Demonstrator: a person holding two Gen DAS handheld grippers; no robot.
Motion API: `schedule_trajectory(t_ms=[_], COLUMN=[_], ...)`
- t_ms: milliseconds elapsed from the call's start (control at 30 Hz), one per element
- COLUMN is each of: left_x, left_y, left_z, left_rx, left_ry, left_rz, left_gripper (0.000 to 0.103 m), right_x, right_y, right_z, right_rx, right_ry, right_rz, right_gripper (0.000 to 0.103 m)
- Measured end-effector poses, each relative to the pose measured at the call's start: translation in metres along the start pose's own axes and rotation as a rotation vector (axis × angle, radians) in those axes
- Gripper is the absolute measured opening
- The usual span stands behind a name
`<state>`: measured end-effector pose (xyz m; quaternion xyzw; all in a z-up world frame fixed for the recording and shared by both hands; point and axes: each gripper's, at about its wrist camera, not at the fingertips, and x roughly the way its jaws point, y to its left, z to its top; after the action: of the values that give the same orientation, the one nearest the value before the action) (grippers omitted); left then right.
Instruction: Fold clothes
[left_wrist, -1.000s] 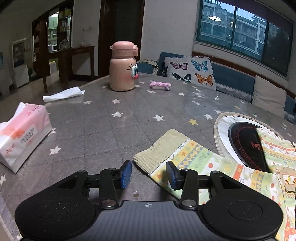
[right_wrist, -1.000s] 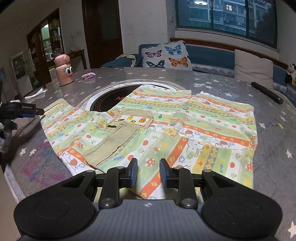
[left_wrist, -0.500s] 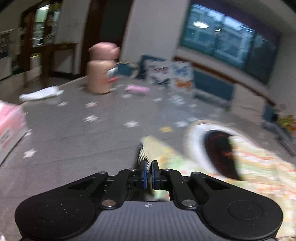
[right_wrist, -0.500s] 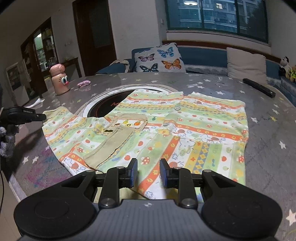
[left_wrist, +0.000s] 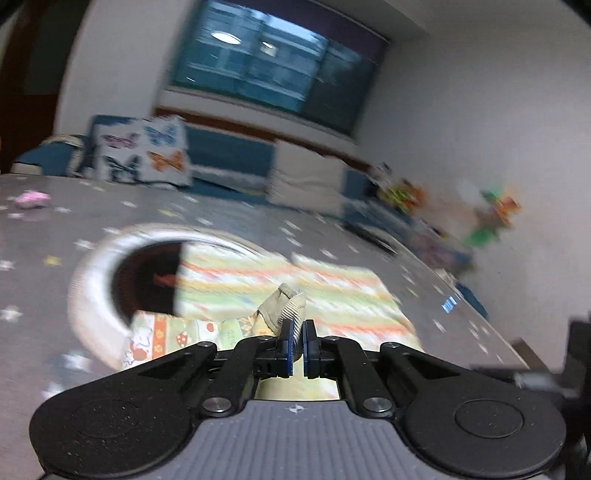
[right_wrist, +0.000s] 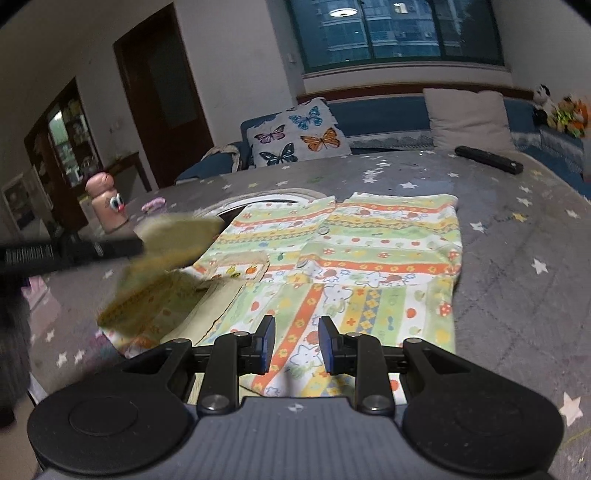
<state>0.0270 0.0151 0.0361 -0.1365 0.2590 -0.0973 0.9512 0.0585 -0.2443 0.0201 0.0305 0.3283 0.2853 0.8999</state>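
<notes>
Ribbed sleeve cuff (left_wrist: 291, 306) sits pinched in the left tongs (left_wrist: 295, 349), shirt body (right_wrist: 369, 258) lying ahead; right tongs (right_wrist: 295, 343) gape empty above its hem.

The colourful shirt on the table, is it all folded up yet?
Not yet. The shirt mostly lies spread flat; only its sleeve is lifted, pinched by the left gripper and swung over the body.

A grey table (right_wrist: 517, 295) printed with small stars carries a round inset cooktop (left_wrist: 147, 273) with a pale ring. A pink cartoon-eyed bottle (right_wrist: 107, 206) stands upright at its far left, a small pink item (right_wrist: 154, 204) near it. A black remote (right_wrist: 487, 159) lies near the far right edge. Behind, a blue sofa (right_wrist: 388, 110) holds a butterfly cushion (right_wrist: 295, 136) and a plain beige cushion (right_wrist: 465, 114); stuffed toys (right_wrist: 561, 110) sit at the right.
</notes>
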Motion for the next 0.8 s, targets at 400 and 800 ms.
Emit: schedule_trajectory(t_ms=[400,800], left_x=[0.026,0.030], left_y=[-0.034,-0.029], left_z=[-0.042,-0.050], left_rx=[0.107,0.115], left_ry=[0.119,0.131], left_rz=[-0.076,-0.089], left_gripper=[0.005,0.005], right_x=[0.011,0.046], right_y=[-0.005,-0.007], right_z=[0.009,0.008], right_rx=[0.096,0.225], right_ry=[0.019,0.130], right_rz=[0.089,0.120], right_gripper=[0.025,0.027])
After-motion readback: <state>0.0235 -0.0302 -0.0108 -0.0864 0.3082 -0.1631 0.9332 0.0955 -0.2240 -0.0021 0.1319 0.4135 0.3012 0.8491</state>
